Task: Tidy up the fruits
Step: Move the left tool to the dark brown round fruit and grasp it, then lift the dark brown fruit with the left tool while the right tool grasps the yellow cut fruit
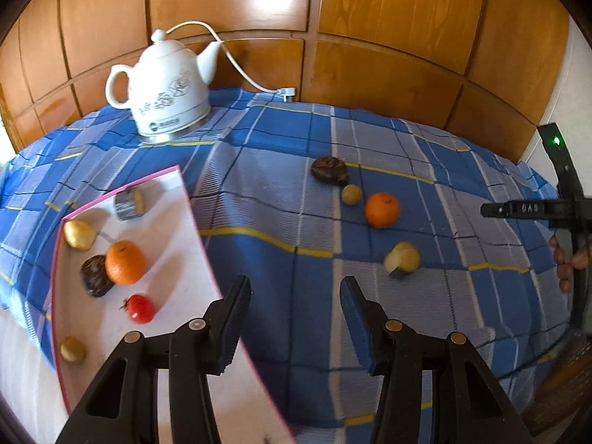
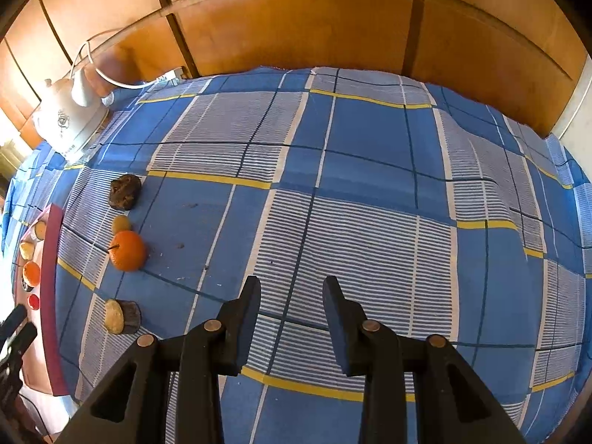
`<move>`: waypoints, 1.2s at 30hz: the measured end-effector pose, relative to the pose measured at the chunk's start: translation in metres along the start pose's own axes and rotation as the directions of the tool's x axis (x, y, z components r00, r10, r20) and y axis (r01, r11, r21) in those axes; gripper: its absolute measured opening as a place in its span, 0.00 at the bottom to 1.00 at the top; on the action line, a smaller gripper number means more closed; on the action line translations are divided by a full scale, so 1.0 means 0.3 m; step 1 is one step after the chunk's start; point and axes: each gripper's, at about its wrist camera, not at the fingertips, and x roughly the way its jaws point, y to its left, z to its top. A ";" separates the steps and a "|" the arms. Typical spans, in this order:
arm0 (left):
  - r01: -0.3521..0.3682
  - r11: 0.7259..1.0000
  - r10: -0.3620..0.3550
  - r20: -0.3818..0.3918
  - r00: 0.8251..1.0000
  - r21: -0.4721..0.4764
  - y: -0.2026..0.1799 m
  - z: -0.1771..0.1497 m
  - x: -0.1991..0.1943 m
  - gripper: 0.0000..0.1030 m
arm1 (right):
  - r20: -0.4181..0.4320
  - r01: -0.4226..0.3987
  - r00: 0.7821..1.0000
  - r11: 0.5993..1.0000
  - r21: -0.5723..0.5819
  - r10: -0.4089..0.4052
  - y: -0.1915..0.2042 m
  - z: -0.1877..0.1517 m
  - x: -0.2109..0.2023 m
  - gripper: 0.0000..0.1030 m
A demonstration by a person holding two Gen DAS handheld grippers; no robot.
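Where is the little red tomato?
In the left wrist view, the small red tomato lies on the white tray at left, just below the orange.

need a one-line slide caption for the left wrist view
Open left gripper hovers between a white tray holding six items and four more loose on the blue plaid cloth; kettle behind.
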 end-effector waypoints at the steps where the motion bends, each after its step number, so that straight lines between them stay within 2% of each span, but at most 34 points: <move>1: 0.005 1.000 -0.005 -0.002 1.000 -0.003 -0.005 0.014 0.008 0.50 | 0.002 -0.001 1.000 1.000 -0.004 0.001 0.003 0.001 -0.002 0.34; 10: 0.065 0.998 -0.066 -0.055 0.996 -0.022 -0.051 0.158 0.137 0.50 | 0.020 0.016 1.000 0.998 -0.055 -0.015 0.027 0.008 -0.014 0.34; 13: 0.066 0.998 -0.067 -0.071 0.995 -0.010 -0.067 0.195 0.191 0.58 | 0.022 0.004 1.000 0.998 -0.063 -0.002 0.038 0.007 -0.022 0.34; 15: 0.081 0.997 -0.082 -0.087 0.993 -0.018 -0.079 0.226 0.234 0.59 | 0.025 -0.006 1.000 0.997 -0.073 0.008 0.048 0.006 -0.027 0.34; 22: 0.074 0.997 -0.074 -0.111 0.991 -0.006 -0.117 0.334 0.359 0.59 | 0.016 -0.030 0.999 0.996 -0.087 0.032 0.066 0.008 -0.031 0.34; 25: 0.065 0.998 -0.062 -0.132 0.989 0.017 -0.139 0.366 0.422 0.59 | 0.014 -0.043 0.999 0.995 -0.090 0.044 0.071 0.009 -0.033 0.34; 30: 0.064 0.998 -0.064 -0.187 0.980 -0.005 -0.142 0.408 0.533 0.59 | 0.003 -0.053 0.999 0.995 -0.089 0.054 0.075 0.009 -0.026 0.35; 31: 0.048 0.999 -0.047 -0.189 0.981 0.001 -0.143 0.413 0.550 0.60 | 0.001 -0.055 0.998 0.994 -0.090 0.056 0.076 0.009 -0.025 0.35; 33: 0.038 0.999 -0.036 -0.197 0.980 0.004 -0.139 0.418 0.577 0.57 | 0.000 -0.056 0.998 0.994 -0.090 0.056 0.076 0.009 -0.024 0.35; 34: 0.033 0.999 -0.032 -0.203 0.979 0.000 -0.132 0.420 0.593 0.50 | 0.000 -0.056 0.998 0.994 -0.090 0.056 0.075 0.009 -0.023 0.35; 36: 0.055 0.998 -0.059 -0.193 0.979 -0.023 -0.112 0.417 0.603 0.50 | 0.000 -0.052 0.999 0.995 -0.089 0.052 0.074 0.009 -0.021 0.35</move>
